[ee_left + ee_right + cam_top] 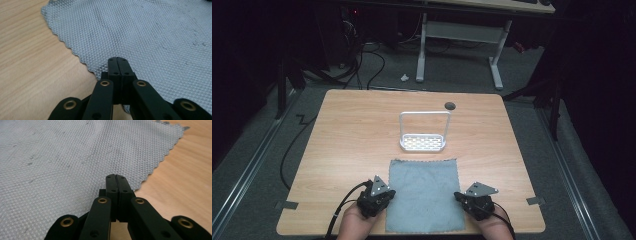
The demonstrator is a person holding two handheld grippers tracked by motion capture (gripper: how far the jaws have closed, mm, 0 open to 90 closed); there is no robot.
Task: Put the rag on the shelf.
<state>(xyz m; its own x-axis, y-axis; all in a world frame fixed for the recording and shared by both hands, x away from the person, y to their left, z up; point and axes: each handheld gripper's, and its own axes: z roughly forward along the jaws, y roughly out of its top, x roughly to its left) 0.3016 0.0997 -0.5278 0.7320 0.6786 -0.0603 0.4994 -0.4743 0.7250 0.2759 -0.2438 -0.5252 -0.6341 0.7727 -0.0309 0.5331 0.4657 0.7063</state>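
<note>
Flat on the wooden table (337, 130), a grey cloth (424, 192) lies between the left gripper (117, 60) and right gripper (115, 177), both with jaws pressed together empty at its side edges, beyond them a white rack (423, 144).

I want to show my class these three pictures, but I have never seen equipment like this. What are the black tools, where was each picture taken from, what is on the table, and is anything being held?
A person sits at a wooden table and holds a hand-operated gripper in each hand: a black tool with two jaws. The high view looks down from above; the left gripper sits at one side edge of a grey cloth, the right gripper at the other. The two close-ups come from cameras riding on the grippers, looking along their jaws at the cloth's zigzag-cut edges. Both pairs of jaws are pressed shut with nothing between them, so nothing is held. Beyond the cloth stands a small white rack with a tall loop handle.
</note>
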